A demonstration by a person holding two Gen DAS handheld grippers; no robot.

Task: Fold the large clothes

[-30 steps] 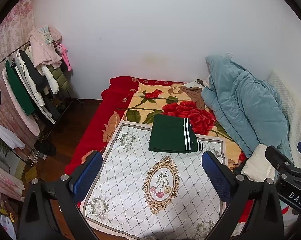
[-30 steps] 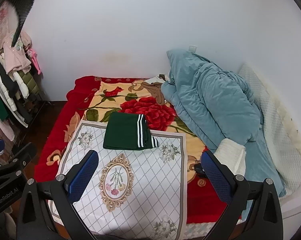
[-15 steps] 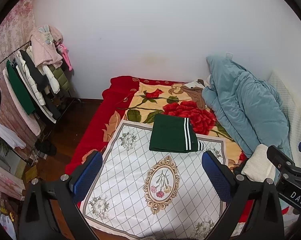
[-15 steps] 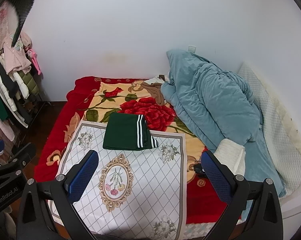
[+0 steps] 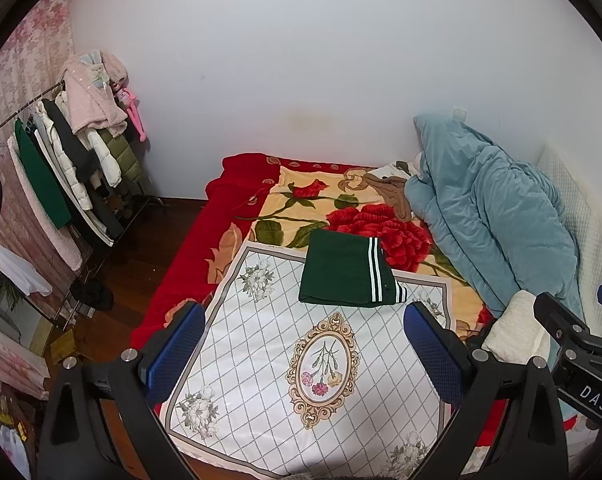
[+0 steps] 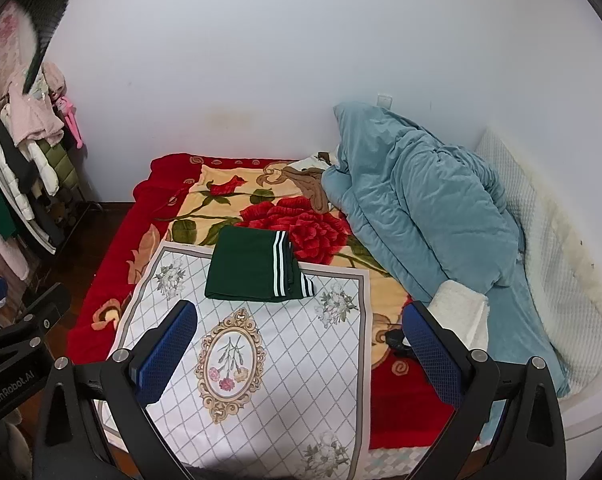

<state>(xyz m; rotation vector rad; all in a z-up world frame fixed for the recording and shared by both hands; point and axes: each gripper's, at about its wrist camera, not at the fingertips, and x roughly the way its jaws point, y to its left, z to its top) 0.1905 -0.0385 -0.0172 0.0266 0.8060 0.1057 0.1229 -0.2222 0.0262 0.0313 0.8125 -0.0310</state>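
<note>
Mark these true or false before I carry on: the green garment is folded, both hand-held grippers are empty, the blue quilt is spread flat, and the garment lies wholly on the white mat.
1. The green garment lies folded. True.
2. Both the left hand-held gripper and the right hand-held gripper are open and hold nothing. True.
3. The blue quilt is spread flat. False: it is bunched in a heap against the wall.
4. The garment lies wholly on the white mat. False: its far end overhangs onto the floral blanket.
</note>
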